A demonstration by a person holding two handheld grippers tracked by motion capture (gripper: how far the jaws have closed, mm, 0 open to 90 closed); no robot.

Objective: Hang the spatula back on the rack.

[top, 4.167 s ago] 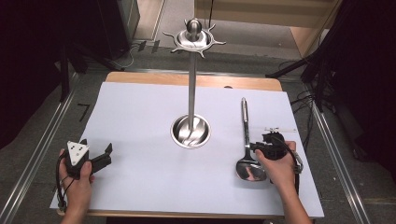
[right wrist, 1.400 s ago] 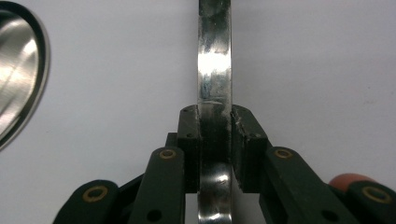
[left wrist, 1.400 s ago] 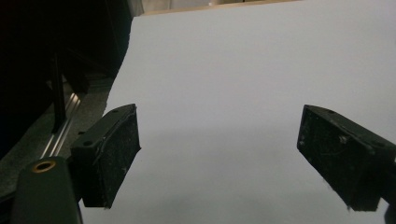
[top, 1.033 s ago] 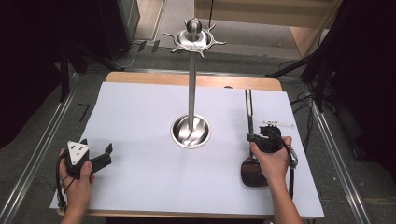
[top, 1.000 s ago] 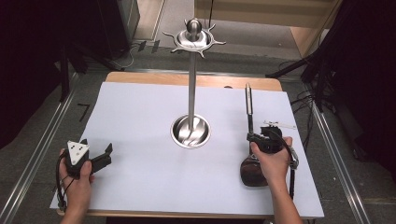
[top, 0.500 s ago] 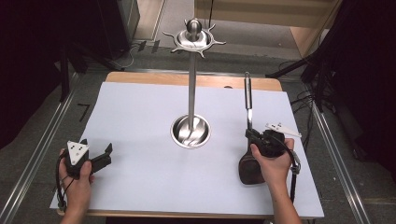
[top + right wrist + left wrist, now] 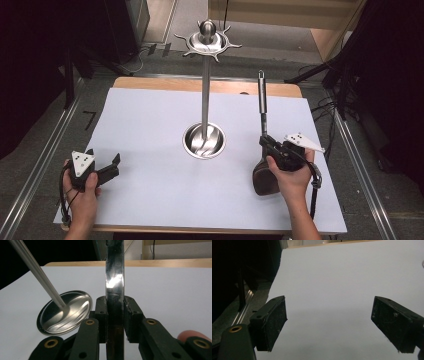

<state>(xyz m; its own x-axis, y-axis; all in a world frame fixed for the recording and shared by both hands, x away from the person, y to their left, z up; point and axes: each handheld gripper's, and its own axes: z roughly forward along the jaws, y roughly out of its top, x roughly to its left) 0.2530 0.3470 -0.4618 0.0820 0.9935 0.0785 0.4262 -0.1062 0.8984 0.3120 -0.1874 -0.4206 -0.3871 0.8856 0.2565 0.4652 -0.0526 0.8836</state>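
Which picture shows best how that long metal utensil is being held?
The right gripper view: the right gripper has its jaws clamped on the utensil's handle. The high view shows the whole utensil smaller. The left gripper view adds nothing on it.

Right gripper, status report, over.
Right gripper shut on steel spatula handle. Left gripper open, nothing between jaws. Tall steel hook stand left of spatula, apart.

Wooden table [image 7: 280, 88] covered by a white sheet [image 7: 150, 125], its bare far edge exposed; a steel stand [image 7: 204, 141] rests at the centre, a ladle [image 7: 262, 170] near the right edge.
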